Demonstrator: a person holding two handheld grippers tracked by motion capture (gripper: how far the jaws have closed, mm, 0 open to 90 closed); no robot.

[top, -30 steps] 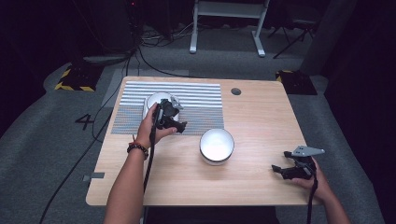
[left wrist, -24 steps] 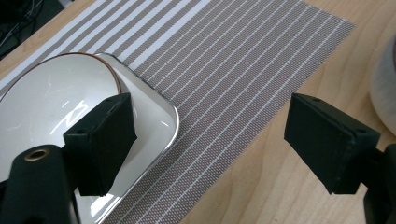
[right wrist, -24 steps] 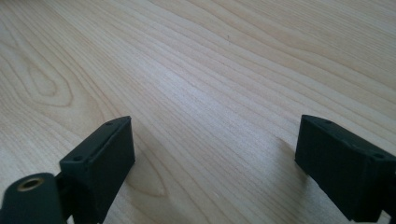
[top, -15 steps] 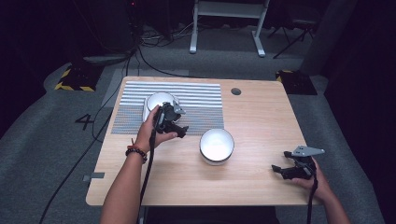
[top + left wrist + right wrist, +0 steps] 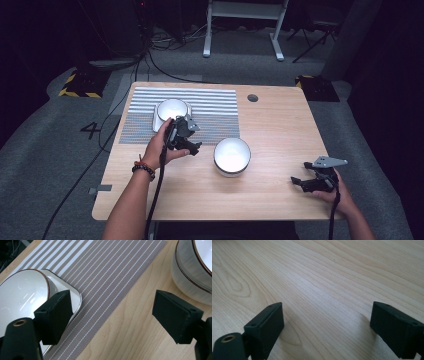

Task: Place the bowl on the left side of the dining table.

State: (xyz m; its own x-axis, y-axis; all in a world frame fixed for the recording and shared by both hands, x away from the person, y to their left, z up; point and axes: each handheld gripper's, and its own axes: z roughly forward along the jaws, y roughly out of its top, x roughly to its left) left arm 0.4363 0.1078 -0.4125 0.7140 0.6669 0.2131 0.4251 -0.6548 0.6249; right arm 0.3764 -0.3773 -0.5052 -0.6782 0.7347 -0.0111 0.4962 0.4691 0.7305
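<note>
My left gripper [image 5: 192,147] hangs spread between both bowls; the nearer bowl [image 5: 22,300], left of frame, looks like glazed ceramic, probably slick and breakable, so I'd pinch its rim

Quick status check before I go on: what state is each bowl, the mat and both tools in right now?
Bowl on the mat: upright, empty, not gripped.
Bowl on the bare wood: upright, empty, standing free.
Striped mat: lying flat.
Left tool: jaws open, holding nothing, between the two bowls.
Right tool: jaws open, holding nothing, low over bare table.
</note>
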